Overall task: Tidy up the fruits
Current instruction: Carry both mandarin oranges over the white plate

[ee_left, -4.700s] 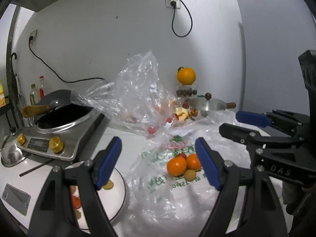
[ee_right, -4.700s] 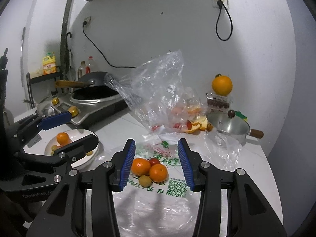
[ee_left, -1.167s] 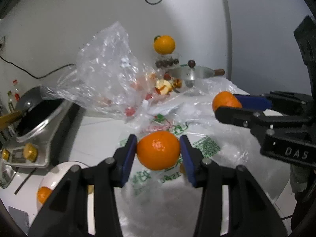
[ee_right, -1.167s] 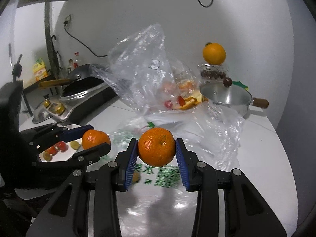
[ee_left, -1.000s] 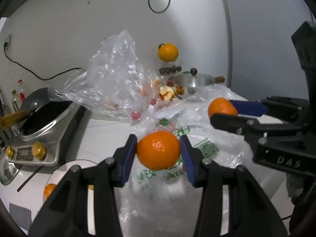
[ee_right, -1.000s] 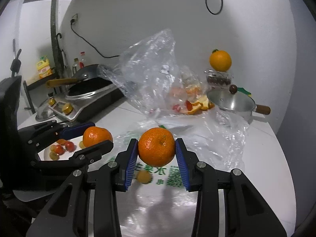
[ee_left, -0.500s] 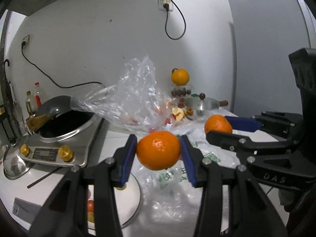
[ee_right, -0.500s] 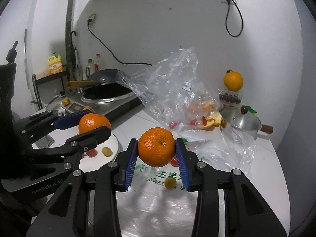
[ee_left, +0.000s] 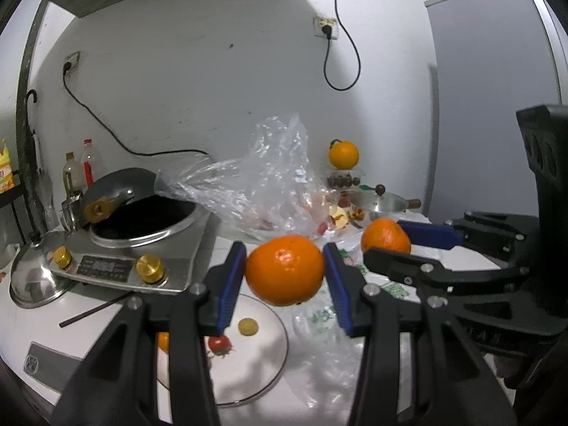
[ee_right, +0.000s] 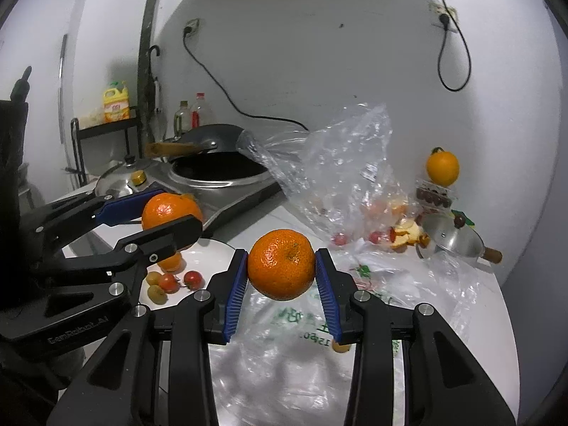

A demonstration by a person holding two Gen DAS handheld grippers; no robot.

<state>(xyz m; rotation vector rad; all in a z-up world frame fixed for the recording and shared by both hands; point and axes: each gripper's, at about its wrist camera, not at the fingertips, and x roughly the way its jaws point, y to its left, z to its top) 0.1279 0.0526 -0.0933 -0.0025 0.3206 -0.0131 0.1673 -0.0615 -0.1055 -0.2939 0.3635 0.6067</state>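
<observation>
My left gripper (ee_left: 285,252) is shut on an orange mandarin (ee_left: 285,273), held in the air above the far edge of a white plate (ee_left: 262,362). On the plate lie a cherry tomato (ee_left: 220,344), a small yellow fruit (ee_left: 247,326) and a partly hidden orange. My right gripper (ee_right: 281,254) is shut on a second mandarin (ee_right: 282,269), just right of the plate (ee_right: 209,259) and over the printed plastic bag (ee_right: 301,323). Each gripper with its mandarin also shows in the other's view: the right gripper (ee_left: 385,239) and the left gripper (ee_right: 170,213).
An induction cooker with a wok (ee_left: 142,220) and a pot lid (ee_left: 35,277) stand left of the plate. A crumpled clear bag (ee_left: 269,184) of fruit, a lidded saucepan (ee_right: 451,238) and an orange on a box (ee_right: 442,168) sit at the back. A small fruit (ee_right: 340,347) lies on the printed bag.
Both grippers, earlier open above the fruit on the printed bag, have each shut on a mandarin. They have risen and moved left, and the plate has come under the left one.
</observation>
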